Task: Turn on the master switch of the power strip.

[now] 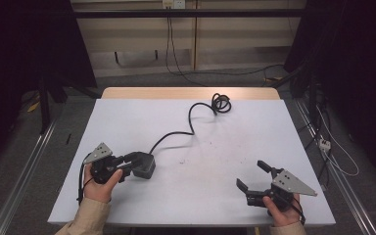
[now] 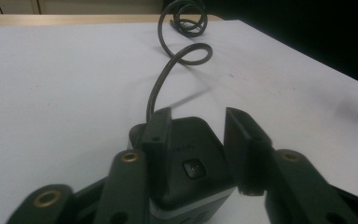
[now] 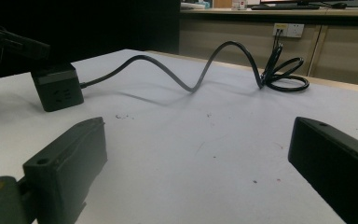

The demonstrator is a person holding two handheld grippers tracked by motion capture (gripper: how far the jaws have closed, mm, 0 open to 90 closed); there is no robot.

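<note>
A black power cube (image 1: 144, 166) lies on the white table (image 1: 200, 200) at the front left, a button on its top face (image 2: 193, 169). Its black cable (image 1: 192, 120) snakes back to a coil (image 1: 221, 104) near the far edge. My left gripper (image 1: 136, 159) straddles the cube (image 2: 191, 144) with a jaw along each side; I see no firm press on it. At the front right, my right gripper (image 1: 250, 174) stands wide open with nothing between its jaws. From the right gripper (image 3: 196, 140), the cube (image 3: 58, 88) and the cable (image 3: 191, 79) lie farther off.
A wooden strip (image 1: 191, 93) borders the table's far edge. Dark frames and loose floor cables (image 1: 333, 147) flank both sides. A wall socket (image 3: 288, 30) sits behind the table. Bare white surface (image 1: 200, 161) lies between the two grippers.
</note>
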